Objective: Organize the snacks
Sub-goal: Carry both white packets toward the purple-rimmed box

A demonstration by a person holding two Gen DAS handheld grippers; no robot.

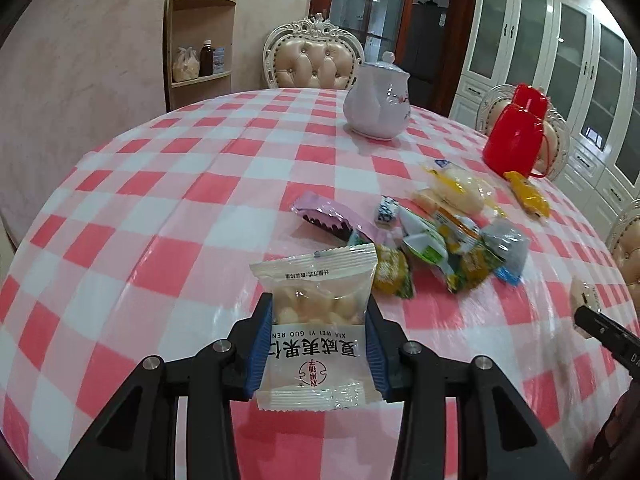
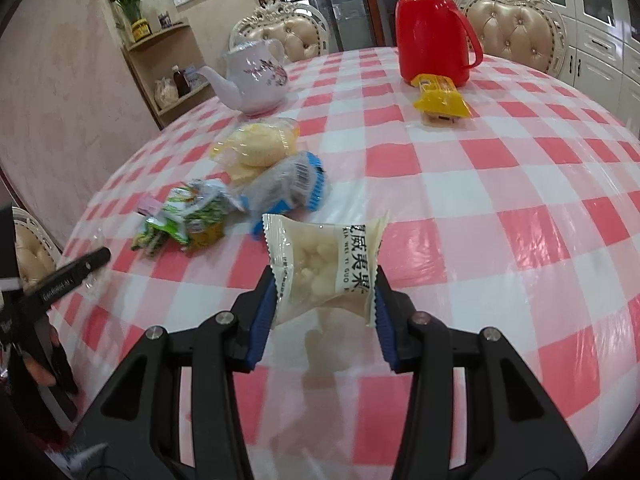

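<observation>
The left gripper (image 1: 319, 316) clamps a white nut packet (image 1: 316, 320) above the checked table (image 1: 160, 216); a snack pile (image 1: 432, 240) lies mid-table.

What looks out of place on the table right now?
One yellow snack packet lies alone against the red thermos, apart from the snack pile near the teapot. Each gripper, left and right, holds a white nut packet. Nothing looks spilled.

tablecloth (image 1: 168, 216): pink-white check | thermos (image 2: 434, 28): red | teapot (image 1: 378, 100): white, floral
</observation>
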